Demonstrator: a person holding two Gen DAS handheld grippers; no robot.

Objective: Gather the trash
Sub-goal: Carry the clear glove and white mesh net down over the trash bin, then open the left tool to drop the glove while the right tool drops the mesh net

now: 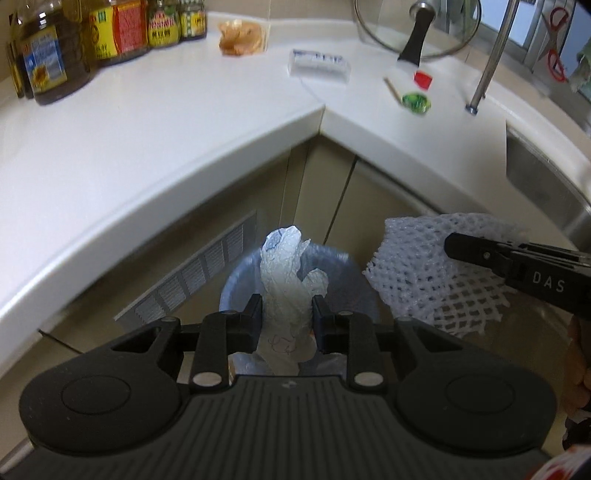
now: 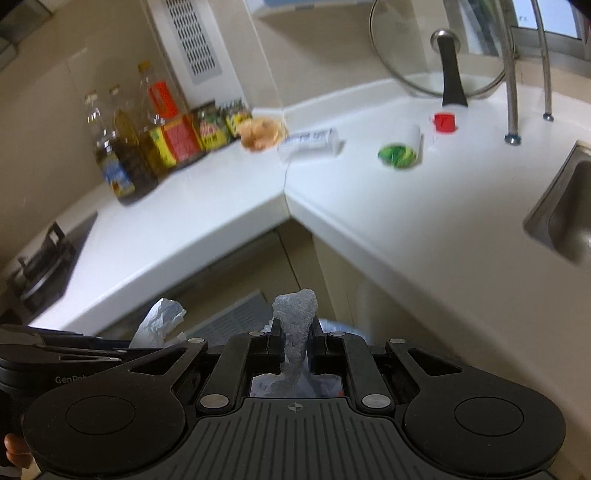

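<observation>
My left gripper [image 1: 287, 308] is shut on a crumpled white plastic wrapper [image 1: 290, 273] and holds it over a blue-grey trash bin [image 1: 340, 273] on the floor below the counter corner. My right gripper [image 2: 294, 332] is shut on a white foam fruit net [image 2: 295, 314]; in the left wrist view the net [image 1: 424, 266] hangs beside the bin's right rim. The wrapper also shows in the right wrist view [image 2: 162, 321]. On the white counter [image 1: 147, 122] lie a tipped cup with a green base [image 1: 416, 102], a red cap [image 1: 423, 79], a flat white packet [image 1: 319, 66] and an orange-brown crumpled bag [image 1: 242, 37].
Oil bottles and jars [image 1: 55, 55] stand at the counter's back left. A glass pot lid [image 1: 417, 29] leans at the back, beside metal rack legs [image 1: 491, 62]. A steel sink [image 2: 565, 218] is at the right, a gas stove [image 2: 40, 266] at the left. Cabinet doors and a vent grille [image 1: 199, 273] lie below.
</observation>
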